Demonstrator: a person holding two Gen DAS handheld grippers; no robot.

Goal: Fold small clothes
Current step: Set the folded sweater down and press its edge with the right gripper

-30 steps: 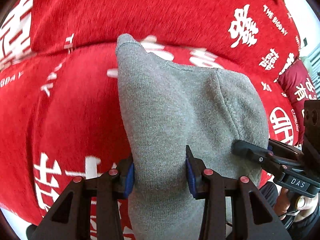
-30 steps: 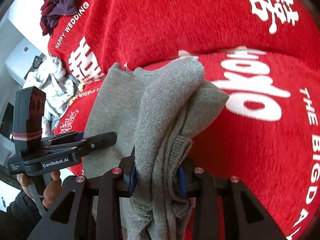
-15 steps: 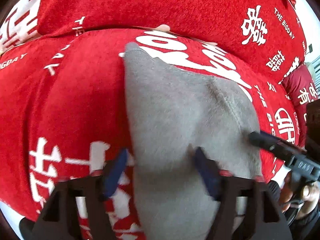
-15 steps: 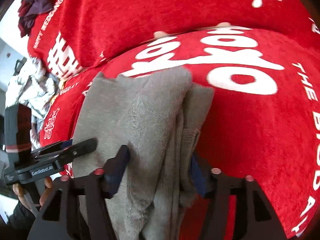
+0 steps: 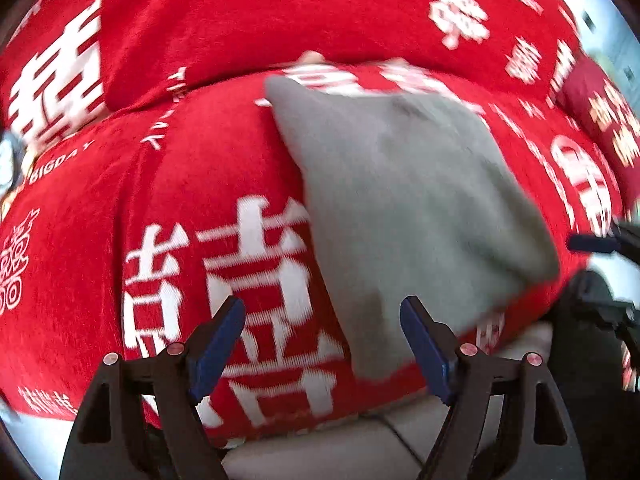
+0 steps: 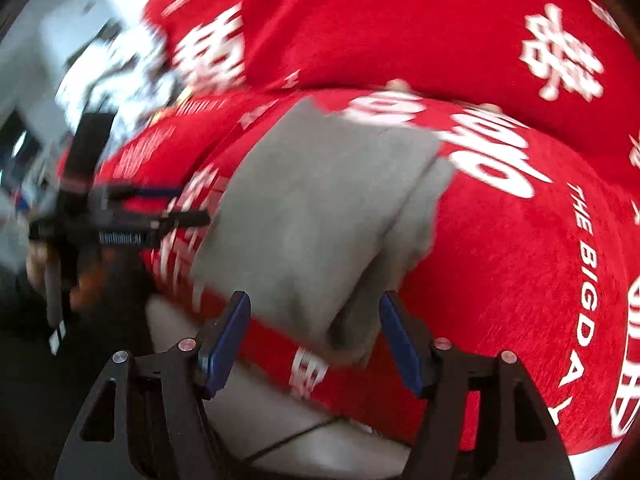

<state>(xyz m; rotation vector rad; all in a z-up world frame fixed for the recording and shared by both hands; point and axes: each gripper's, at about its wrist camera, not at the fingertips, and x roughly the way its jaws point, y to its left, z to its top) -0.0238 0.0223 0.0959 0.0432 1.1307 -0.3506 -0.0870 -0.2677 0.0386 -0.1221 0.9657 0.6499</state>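
Note:
A folded grey knit garment [image 5: 400,208] lies flat on the red sofa cover [image 5: 200,160] with white lettering. My left gripper [image 5: 322,308] hovers open near the front edge of the seat, its blue pads apart from the cloth, and the garment's near left corner sits just past them. In the right wrist view the same garment [image 6: 320,208] shows a second layer along its right side. The jaws of my right gripper [image 6: 315,300] are opening, and the garment's near edge lies between the pads without being pressed. The frames are blurred.
The left gripper [image 6: 188,204], held by a hand [image 6: 40,256], shows at the left of the right wrist view. A heap of other clothes [image 6: 120,64] lies beyond it. Pale floor tiles [image 5: 360,440] run below the seat's front edge. A red cushion [image 5: 600,120] sits far right.
Both grippers let go of the grey garment and opened wide. The garment dropped flat onto the seat, and both grippers drew back toward the sofa's front edge.

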